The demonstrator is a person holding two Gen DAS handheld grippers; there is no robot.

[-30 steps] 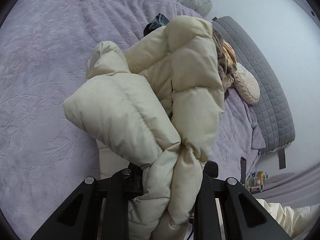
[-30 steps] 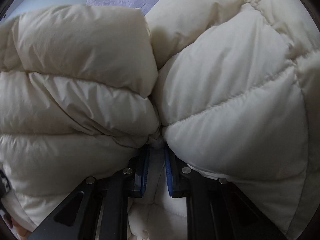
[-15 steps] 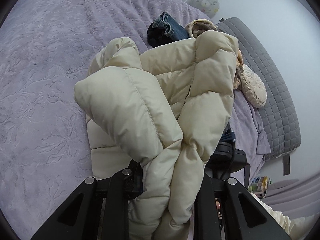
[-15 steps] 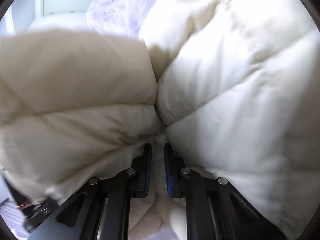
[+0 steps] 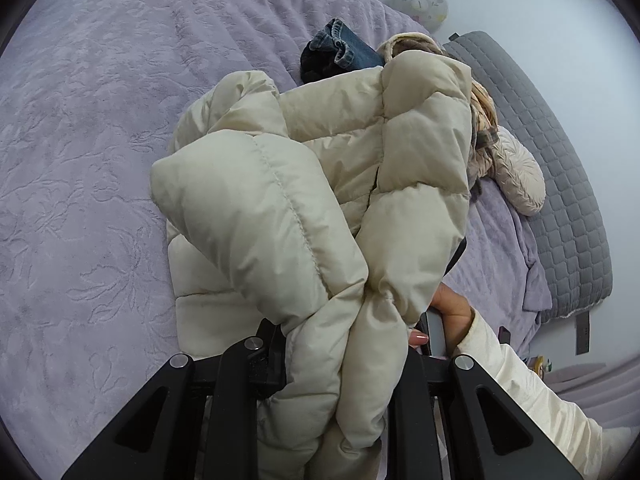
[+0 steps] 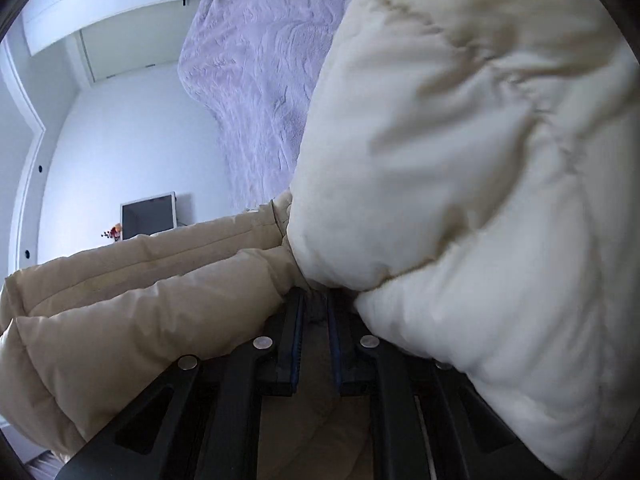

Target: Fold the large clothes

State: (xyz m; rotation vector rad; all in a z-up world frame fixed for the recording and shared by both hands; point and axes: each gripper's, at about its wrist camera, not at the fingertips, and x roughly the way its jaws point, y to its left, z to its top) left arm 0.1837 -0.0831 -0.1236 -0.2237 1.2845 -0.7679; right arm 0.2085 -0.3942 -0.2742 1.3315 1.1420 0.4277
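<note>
**Puffy coat mid-fold, both grippers pinching it, looks slippery**

So the cream quilted puffer coat (image 5: 320, 184) is bunched up and held above the lilac embossed bedspread (image 5: 88, 128), part of it sagging down onto the spread. Everything else sits relative to the coat: a rolled pair of dark blue jeans (image 5: 340, 50) just behind its far edge, a cream knitted cushion (image 5: 518, 176) off to its right against the grey quilted headboard (image 5: 560, 152).

What could go wrong, as I see it: the shell fabric looks slick and the filling is thick, so a thin pinch could creep out of the jaws if the coat gets swung across the bed, and one side would flop open. The bulk also springs back, so any crease is likely to puff apart unless it gets pressed flat. And the loose part hanging under the coat could drag on the bedspread and fold crooked.

Tongs: the left gripper (image 5: 344, 344) is nearly closed, clamped on a thick gathered wad of coat that bulges out either side of its black fingers. The right gripper (image 6: 318, 312) is almost fully closed on a thin seam of the same coat, blue pads (image 6: 297, 340) close together, panels ballooning on both sides. A hand in a cream sleeve (image 5: 452, 312) shows just right of the coat
</note>
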